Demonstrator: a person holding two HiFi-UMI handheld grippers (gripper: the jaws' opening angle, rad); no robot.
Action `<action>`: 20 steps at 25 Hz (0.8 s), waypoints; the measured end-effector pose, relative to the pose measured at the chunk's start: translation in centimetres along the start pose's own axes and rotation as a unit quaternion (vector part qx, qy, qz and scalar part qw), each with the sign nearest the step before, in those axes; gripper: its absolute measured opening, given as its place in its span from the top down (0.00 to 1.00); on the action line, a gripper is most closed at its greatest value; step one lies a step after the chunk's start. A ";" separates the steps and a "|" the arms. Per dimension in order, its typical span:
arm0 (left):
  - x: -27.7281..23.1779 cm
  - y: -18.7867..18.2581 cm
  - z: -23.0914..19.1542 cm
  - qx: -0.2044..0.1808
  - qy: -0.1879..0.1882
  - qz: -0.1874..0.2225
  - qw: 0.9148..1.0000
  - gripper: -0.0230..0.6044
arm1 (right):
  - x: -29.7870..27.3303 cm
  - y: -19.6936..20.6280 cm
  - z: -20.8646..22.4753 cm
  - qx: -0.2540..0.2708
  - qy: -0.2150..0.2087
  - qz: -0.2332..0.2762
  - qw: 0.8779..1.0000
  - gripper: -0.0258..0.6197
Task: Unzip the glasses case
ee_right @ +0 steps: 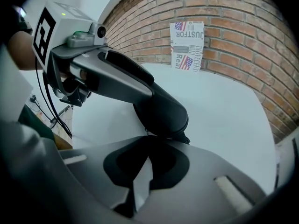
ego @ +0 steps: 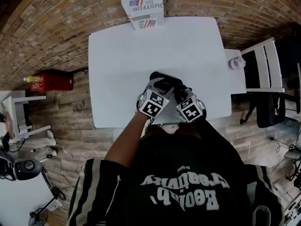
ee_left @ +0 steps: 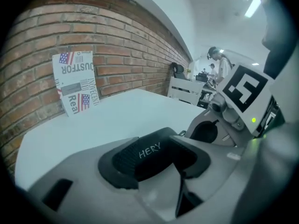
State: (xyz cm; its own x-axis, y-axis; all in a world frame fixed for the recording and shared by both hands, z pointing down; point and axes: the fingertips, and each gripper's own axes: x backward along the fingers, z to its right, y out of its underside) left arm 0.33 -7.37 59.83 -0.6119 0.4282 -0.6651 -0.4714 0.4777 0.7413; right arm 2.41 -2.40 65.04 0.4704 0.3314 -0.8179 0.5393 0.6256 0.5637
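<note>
A black glasses case lies on the white table near its front edge. My left gripper is shut across the case's width; in the left gripper view the case, lettered "HERY", fills the gap between the pads. My right gripper stands close beside it on the right, its jaws shut at the case's end. In the right gripper view its tips meet just under the case, pinching the small zipper pull there. The rest of the zip is hidden.
A printed cardboard box leans on the brick wall at the table's far edge. A white rack stands right of the table, a red box on the floor at the left. The person's torso is at the front edge.
</note>
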 end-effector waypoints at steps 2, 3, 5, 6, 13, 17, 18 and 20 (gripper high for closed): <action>0.0 0.0 -0.2 0.006 -0.003 0.006 1.000 0.67 | 0.0 0.0 0.1 -0.005 0.004 0.002 1.000 0.94; 0.0 0.0 -0.3 0.008 -0.004 0.008 1.000 0.68 | 0.1 0.0 0.2 -0.007 0.007 0.003 1.000 0.94; -0.1 0.1 -0.4 0.009 -0.005 0.008 1.000 0.69 | 0.2 0.0 0.2 -0.008 0.013 0.005 1.000 0.94; -0.1 0.1 -0.4 0.007 -0.005 0.008 1.000 0.69 | 0.2 0.0 0.2 -0.007 0.017 0.005 1.000 0.94; -0.1 0.1 -0.4 0.000 -0.004 0.011 1.000 0.70 | 0.5 0.3 0.8 -0.009 0.034 0.007 0.999 0.94; 0.0 0.0 -0.5 -0.001 -0.006 0.011 1.000 0.70 | 0.8 0.5 1.3 -0.015 0.042 0.009 0.999 0.94; 0.0 0.0 -0.5 -0.001 -0.006 0.011 1.000 0.70 | 0.9 0.5 1.4 -0.016 0.045 0.009 0.999 0.94; -0.1 0.1 -0.5 -0.001 -0.005 0.011 1.000 0.70 | 1.0 0.6 1.7 -0.018 0.050 0.009 0.999 0.94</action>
State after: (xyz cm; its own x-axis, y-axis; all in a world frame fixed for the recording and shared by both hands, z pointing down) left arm 0.00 -7.75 60.01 -0.6158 0.4468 -0.6490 -0.4590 0.4661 0.7564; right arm 4.39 -2.87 64.73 0.4077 0.4107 -0.8156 0.5050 0.6427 0.5761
